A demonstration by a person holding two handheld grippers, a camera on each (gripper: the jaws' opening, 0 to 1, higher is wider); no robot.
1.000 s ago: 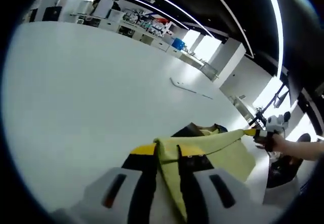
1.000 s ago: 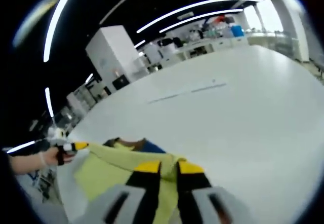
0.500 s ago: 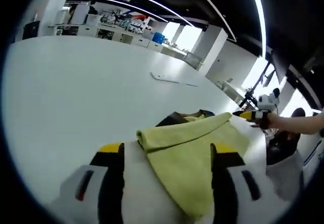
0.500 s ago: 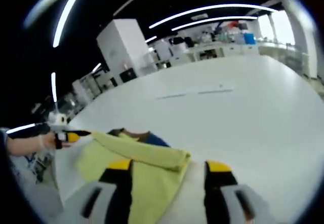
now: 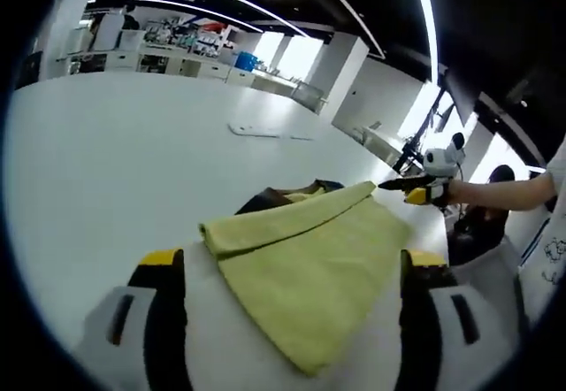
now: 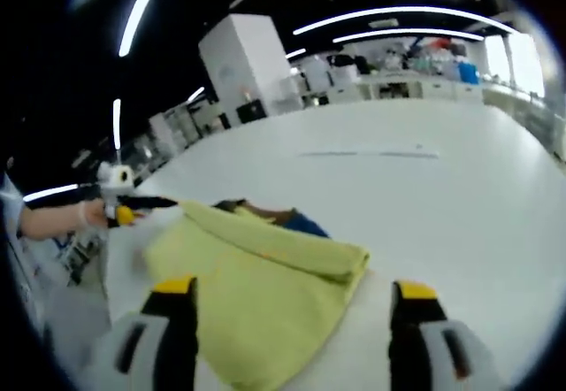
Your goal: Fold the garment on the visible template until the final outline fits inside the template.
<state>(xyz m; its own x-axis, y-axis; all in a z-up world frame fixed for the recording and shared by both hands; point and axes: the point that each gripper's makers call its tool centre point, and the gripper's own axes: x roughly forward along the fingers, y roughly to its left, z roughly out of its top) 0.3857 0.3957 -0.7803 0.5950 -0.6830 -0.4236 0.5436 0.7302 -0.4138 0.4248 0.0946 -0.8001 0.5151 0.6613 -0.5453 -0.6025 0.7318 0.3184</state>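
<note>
A yellow-green garment (image 5: 305,263) lies folded on the white table (image 5: 106,170), with a dark collar part (image 5: 274,199) showing under its far edge. My left gripper (image 5: 293,258) stands open, one jaw on each side of the cloth and nothing held. In the right gripper view the same garment (image 6: 256,276) lies between the wide jaws of my open right gripper (image 6: 294,287). A hand (image 5: 460,192) holds the right gripper (image 5: 395,184) by the garment's far right corner. The left gripper (image 6: 146,203) shows at the cloth's left corner.
A thin line mark (image 5: 265,132) lies on the table beyond the garment, and it appears again as a thin line mark (image 6: 371,154) in the right gripper view. Workbenches with equipment (image 5: 177,42) and a white cabinet (image 6: 252,64) stand past the table's far edge.
Both grippers were shut on the garment's folded edge a second ago. They have opened and let go. The cloth now lies flat on the table between the spread jaws.
</note>
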